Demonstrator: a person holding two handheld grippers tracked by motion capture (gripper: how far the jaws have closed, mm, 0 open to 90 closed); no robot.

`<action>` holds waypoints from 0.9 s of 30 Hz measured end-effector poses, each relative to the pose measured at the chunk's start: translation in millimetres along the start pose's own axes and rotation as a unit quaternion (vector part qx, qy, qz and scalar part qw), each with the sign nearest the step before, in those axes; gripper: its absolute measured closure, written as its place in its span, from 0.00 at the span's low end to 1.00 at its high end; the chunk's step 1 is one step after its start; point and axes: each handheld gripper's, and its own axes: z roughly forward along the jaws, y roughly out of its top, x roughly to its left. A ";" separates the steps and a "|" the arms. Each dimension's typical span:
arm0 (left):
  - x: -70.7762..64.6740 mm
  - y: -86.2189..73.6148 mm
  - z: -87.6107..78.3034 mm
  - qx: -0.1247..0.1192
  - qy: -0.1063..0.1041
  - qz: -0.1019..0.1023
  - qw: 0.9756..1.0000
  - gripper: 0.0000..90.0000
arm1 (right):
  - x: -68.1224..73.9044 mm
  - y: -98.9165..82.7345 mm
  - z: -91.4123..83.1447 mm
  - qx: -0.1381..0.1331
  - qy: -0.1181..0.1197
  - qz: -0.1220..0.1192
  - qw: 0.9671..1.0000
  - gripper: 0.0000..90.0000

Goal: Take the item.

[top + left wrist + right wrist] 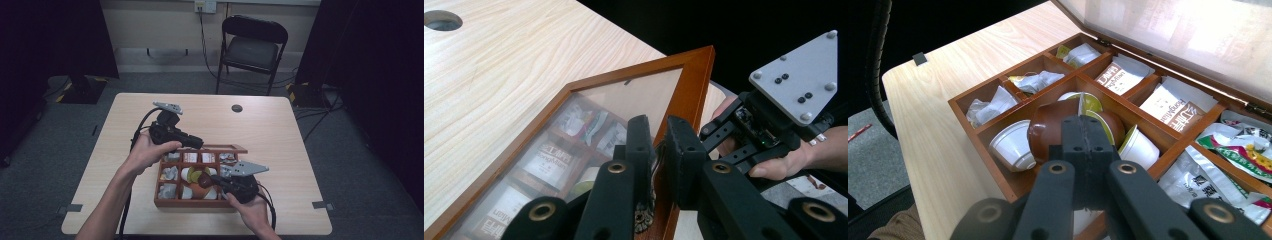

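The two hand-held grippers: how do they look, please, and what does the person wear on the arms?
Both the left gripper and the right gripper are black, with brass-coloured pivots, block-shaped fingers, a grey three-cornered plate on top and a trailing black cable. The forearms are bare.

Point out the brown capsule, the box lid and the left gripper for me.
brown capsule (1048, 131), right gripper view, on its rounded side.
box lid (696, 80), left gripper view, on its wooden frame.
left gripper (196, 142), high view, at its jaws.

Raised lid blocks box's far side (front open) — compartments crowded.
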 end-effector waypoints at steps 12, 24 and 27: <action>-1.4 -0.3 0.1 0.000 0.004 0.002 1.000 0.90 | -5.4 1.3 -11.8 -0.009 -0.010 0.002 1.000 1.00; -2.6 -0.4 -0.3 0.001 0.009 0.004 1.000 0.90 | -8.8 1.0 -20.8 -0.012 -0.020 0.002 1.000 1.00; -2.5 -0.4 -0.2 0.002 0.008 0.003 1.000 0.90 | -11.6 -0.4 -26.8 -0.016 -0.026 0.005 1.000 1.00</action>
